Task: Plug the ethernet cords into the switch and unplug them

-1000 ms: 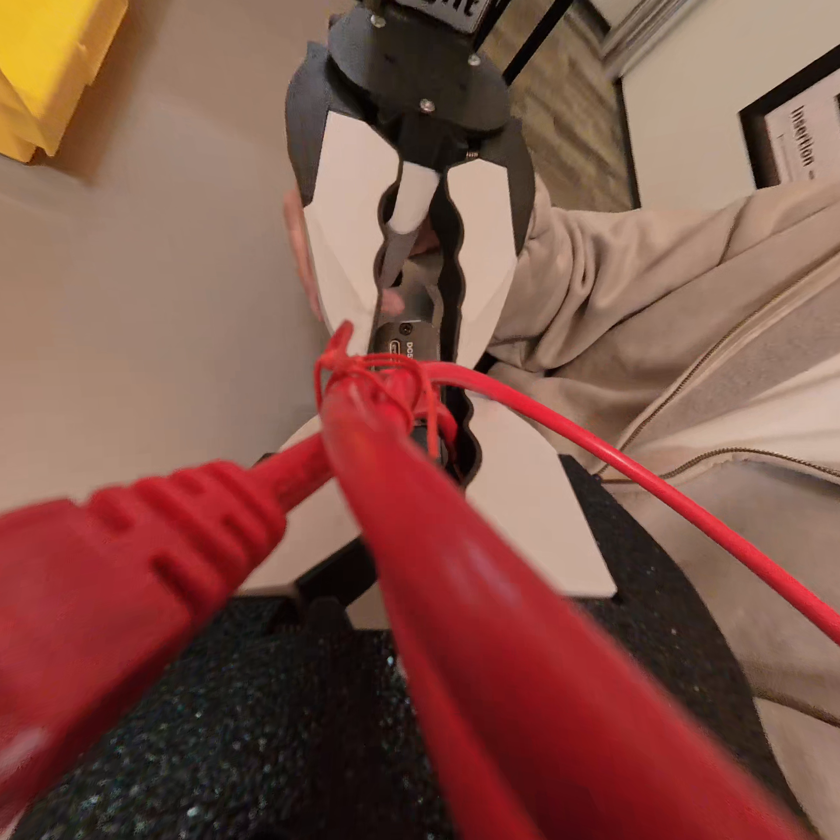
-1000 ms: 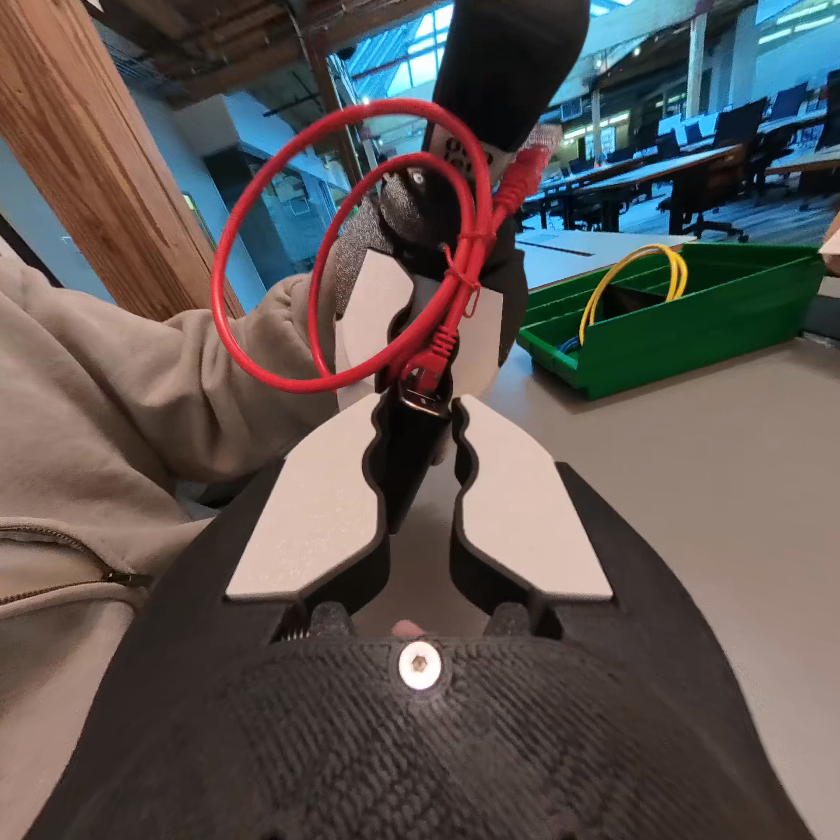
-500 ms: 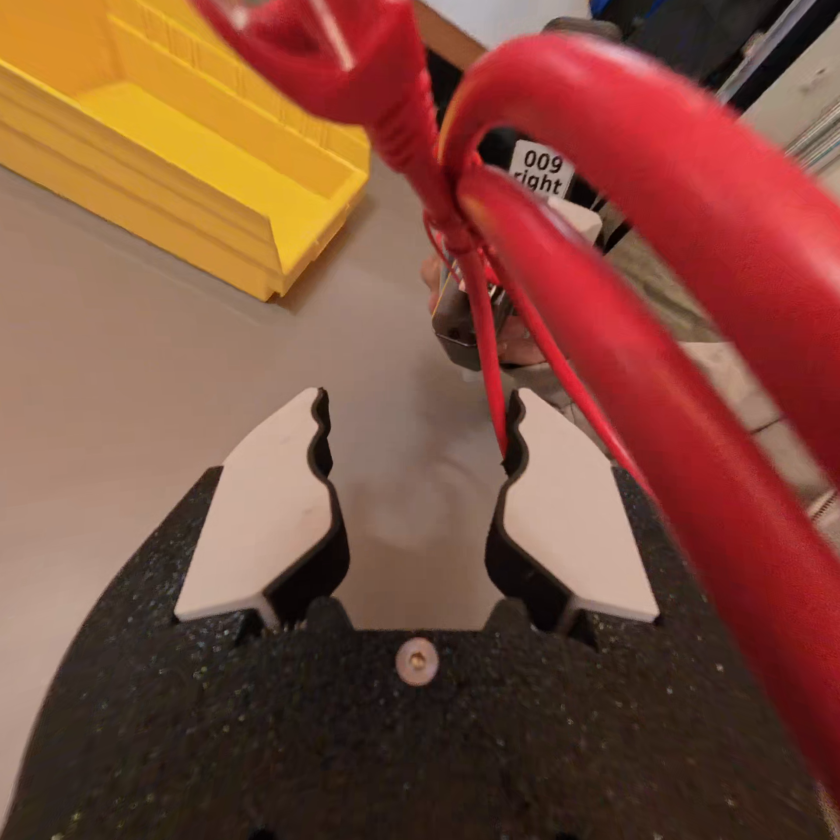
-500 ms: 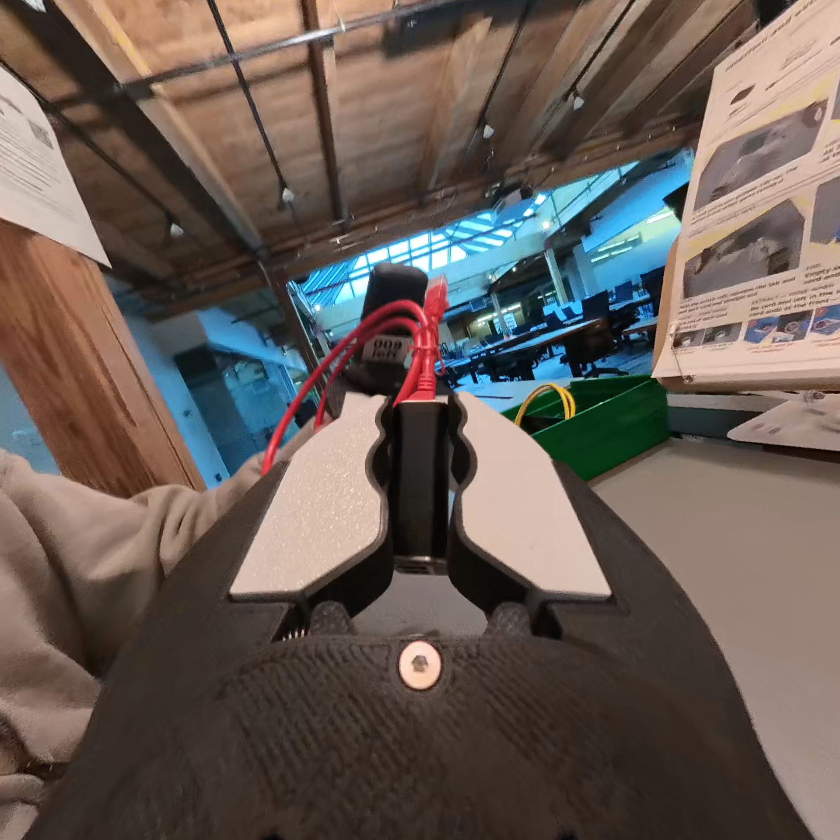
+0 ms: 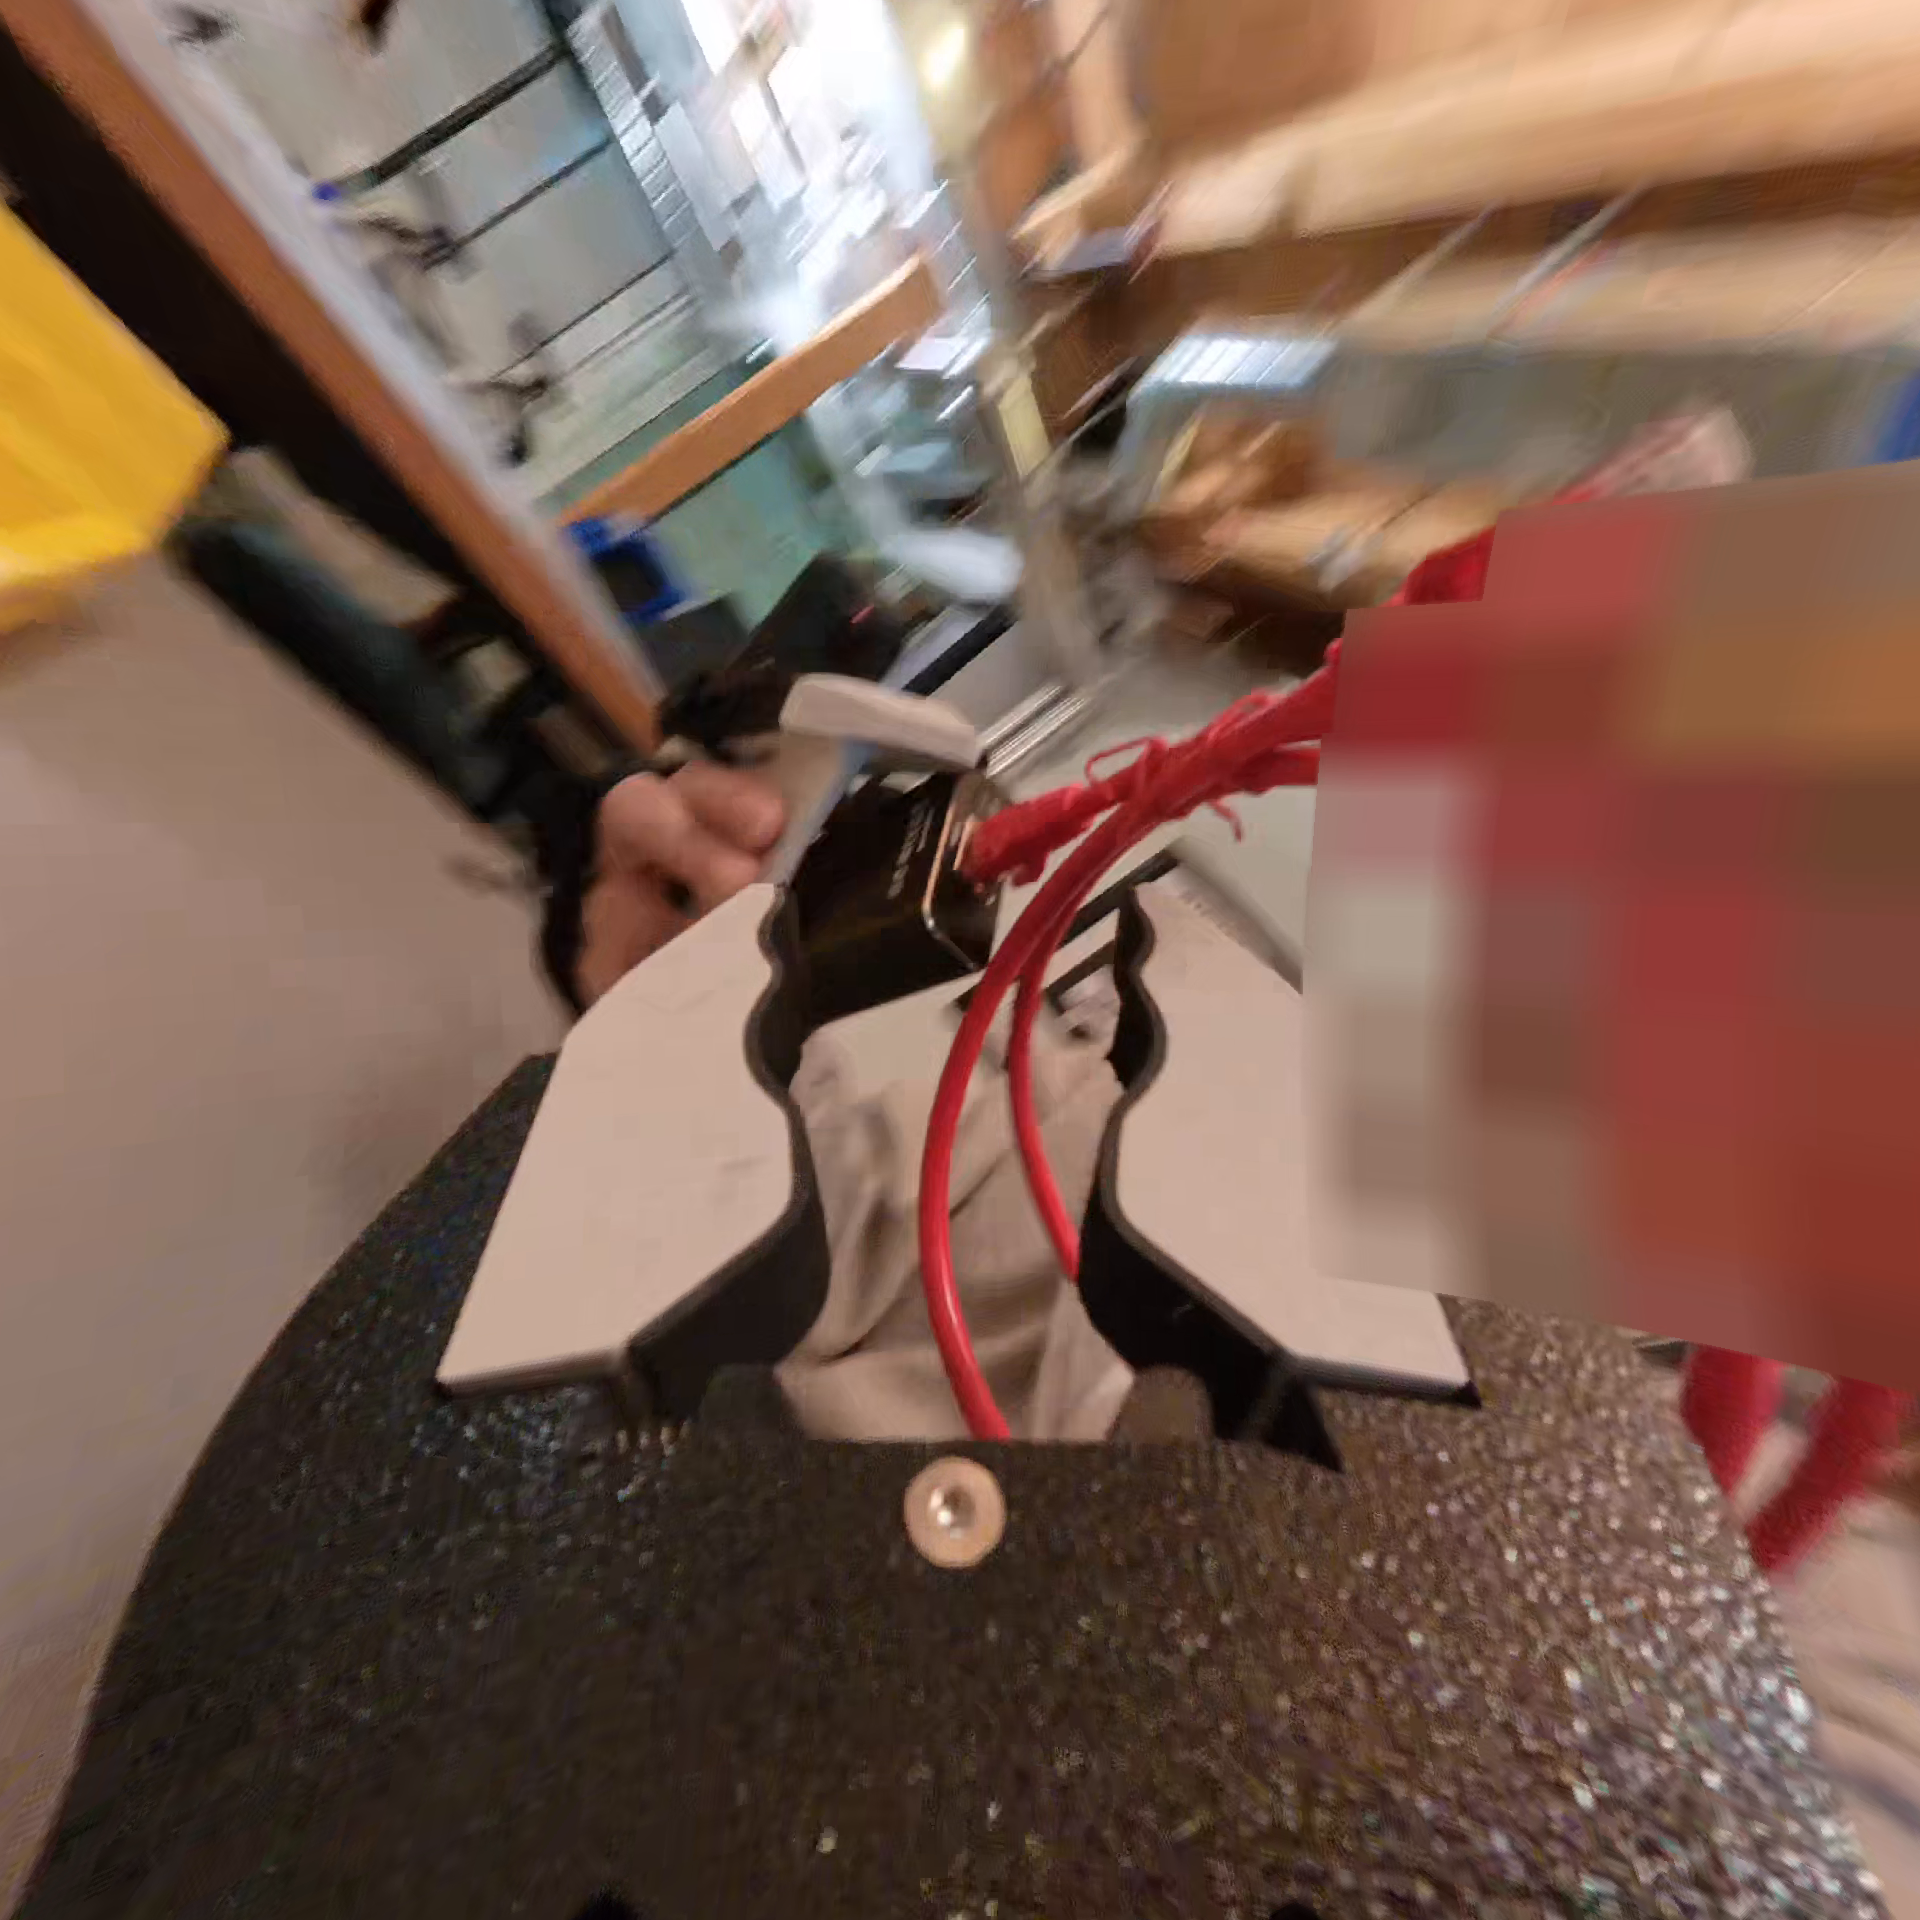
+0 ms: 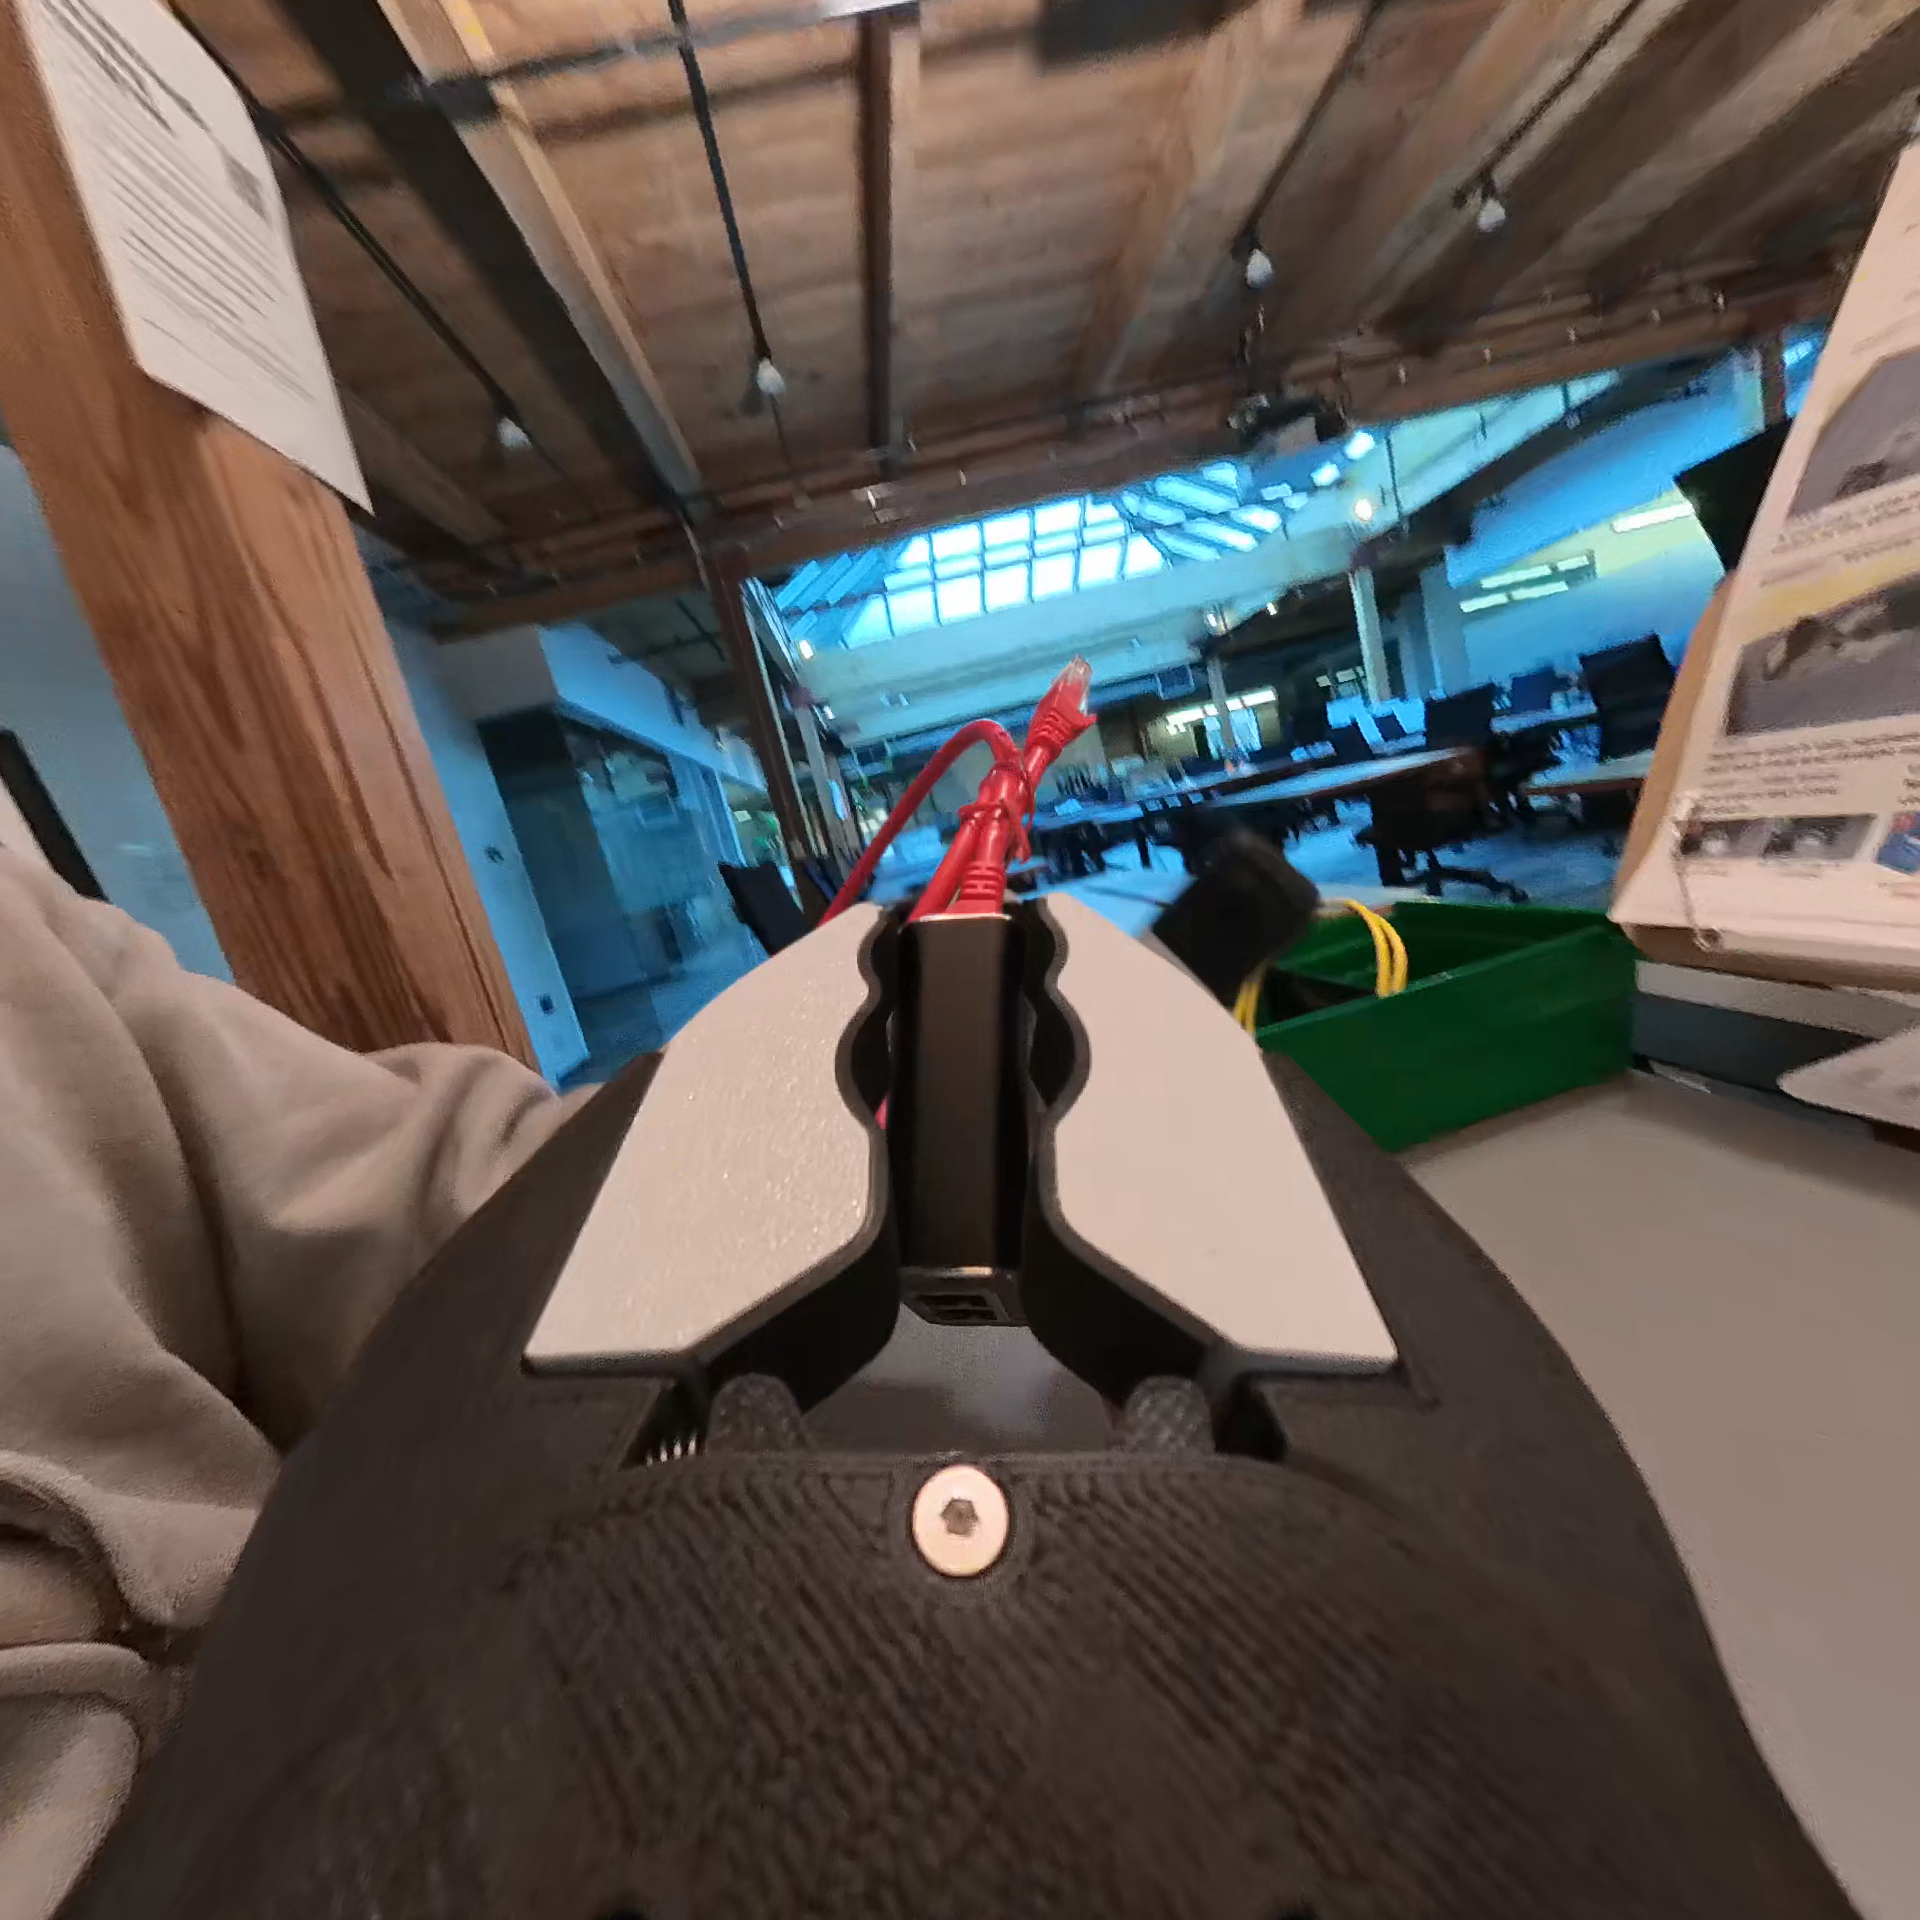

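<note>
Between right gripper (image 6: 954, 997) fingers, black switch (image 6: 954, 1101), lettering blurred

1. You are working in a large open-plan office or lab hall: long desks (image 6: 1351, 790) with dark office chairs (image 6: 1455, 821) fill the far floor.
2. Above you run exposed timber ceiling beams (image 6: 883, 208) with track lights, and a skylight (image 6: 1018, 551) beyond.
3. Your grey worktable (image 6: 1662, 1299) carries a green parts bin (image 6: 1455, 1029) and a yellow one (image 5: 73, 447) (both workshop-style), with instruction sheets (image 6: 1818, 675) propped beside you.
</note>
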Tool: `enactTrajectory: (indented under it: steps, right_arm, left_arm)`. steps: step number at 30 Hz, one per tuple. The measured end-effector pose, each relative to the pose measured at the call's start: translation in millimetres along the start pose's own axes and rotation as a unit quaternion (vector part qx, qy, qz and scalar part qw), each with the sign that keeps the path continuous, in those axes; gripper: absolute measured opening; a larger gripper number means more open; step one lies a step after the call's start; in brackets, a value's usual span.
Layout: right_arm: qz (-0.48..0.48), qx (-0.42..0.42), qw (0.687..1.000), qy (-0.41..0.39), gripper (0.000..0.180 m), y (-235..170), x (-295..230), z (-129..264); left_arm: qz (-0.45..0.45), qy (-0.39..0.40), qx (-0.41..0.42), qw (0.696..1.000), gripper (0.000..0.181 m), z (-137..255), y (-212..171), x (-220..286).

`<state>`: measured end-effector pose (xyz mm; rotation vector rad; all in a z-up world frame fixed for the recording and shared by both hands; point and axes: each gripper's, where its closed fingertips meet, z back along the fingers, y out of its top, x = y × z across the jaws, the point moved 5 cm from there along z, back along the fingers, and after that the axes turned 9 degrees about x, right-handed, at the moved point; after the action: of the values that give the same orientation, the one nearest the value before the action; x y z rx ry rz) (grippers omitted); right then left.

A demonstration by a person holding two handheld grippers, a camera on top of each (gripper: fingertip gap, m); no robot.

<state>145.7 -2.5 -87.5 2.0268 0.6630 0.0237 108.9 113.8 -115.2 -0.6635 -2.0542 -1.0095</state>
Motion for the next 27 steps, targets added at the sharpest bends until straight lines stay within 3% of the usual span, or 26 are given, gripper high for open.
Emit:
enactTrajectory:
  steps: [2, 5, 9, 12, 14, 19, 21, 24, 27]
  right_arm:
    - [-0.026, 0.026, 0.999, 0.013, 0.024, 3, -2, -1]
    - [-0.052, 0.067, 0.996, 0.030, 0.024, 12, -6, 1]
    - [-0.070, 0.115, 0.991, 0.026, 0.024, 25, -7, 5]
    - [-0.089, 0.143, 0.986, 0.012, 0.024, 25, 0, 7]
    - [-0.109, 0.153, 0.982, 0.004, 0.024, 20, 6, 9]
    - [-0.123, 0.141, 0.982, -0.006, 0.024, 6, 12, 6]
    - [-0.126, 0.144, 0.981, -0.009, 0.024, 5, 13, 5]
    - [-0.121, 0.135, 0.983, 0.003, 0.023, 8, 12, 7]
    - [-0.084, 0.056, 0.995, -0.011, 0.024, 7, 15, 12]
  left_arm:
    - [0.060, -0.064, 0.051, 0.995, 0.056, 5, 3, -3]
    - [0.037, -0.036, 0.061, 0.997, 0.057, 12, -2, -20]
    - [-0.097, 0.110, 0.049, 0.988, 0.057, 20, -13, -46]
    - [-0.223, 0.089, 0.011, 0.971, 0.057, 0, -37, -36]
    - [-0.297, 0.088, 0.040, 0.950, 0.056, -16, -43, -28]
    - [-0.402, 0.116, 0.092, 0.904, 0.040, -41, -42, -16]
    - [-0.427, 0.125, 0.099, 0.890, 0.025, -44, -41, -13]
    - [-0.424, 0.138, 0.083, 0.891, 0.024, -44, -40, -10]
    - [-0.395, 0.168, 0.031, 0.903, 0.023, -37, -36, -7]
